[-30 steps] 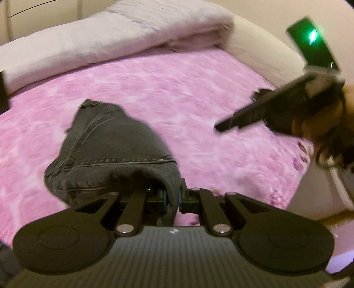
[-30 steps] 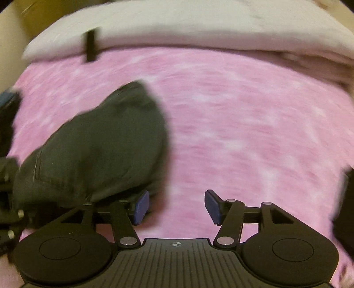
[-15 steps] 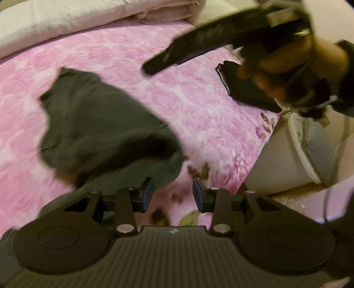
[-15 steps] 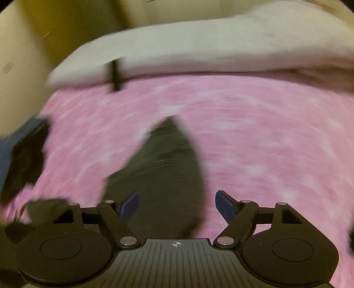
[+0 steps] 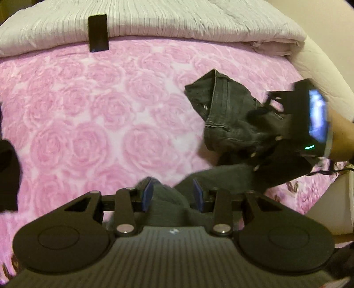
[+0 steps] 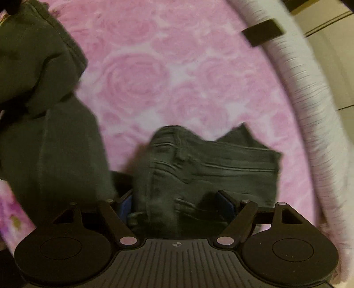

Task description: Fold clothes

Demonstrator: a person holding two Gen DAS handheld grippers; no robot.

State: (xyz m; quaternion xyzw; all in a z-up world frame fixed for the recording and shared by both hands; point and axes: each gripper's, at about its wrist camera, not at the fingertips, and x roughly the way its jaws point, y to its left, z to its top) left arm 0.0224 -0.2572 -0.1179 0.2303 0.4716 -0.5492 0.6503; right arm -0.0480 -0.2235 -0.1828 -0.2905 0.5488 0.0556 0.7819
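My left gripper (image 5: 172, 197): fingers apart, straddling leg of dark jeans (image 5: 230, 119), no pinch. Right gripper (image 6: 177, 203): wide, astride waistband at 6 o'clock. Jeans crumpled on pink bedspread (image 5: 93, 115), 2 o'clock; both poised for two-point hold.

A bed with a pink rose cover (image 5: 106, 115) carries dark jeans (image 5: 230, 119) at right, white duvet (image 5: 177, 20) along the top.

Home bedroom: bed with pink rose-print bedspread (image 5: 93, 115), folded pale ribbed duvet (image 5: 177, 20) at the head, wardrobe-like panels (image 6: 331, 44) behind.
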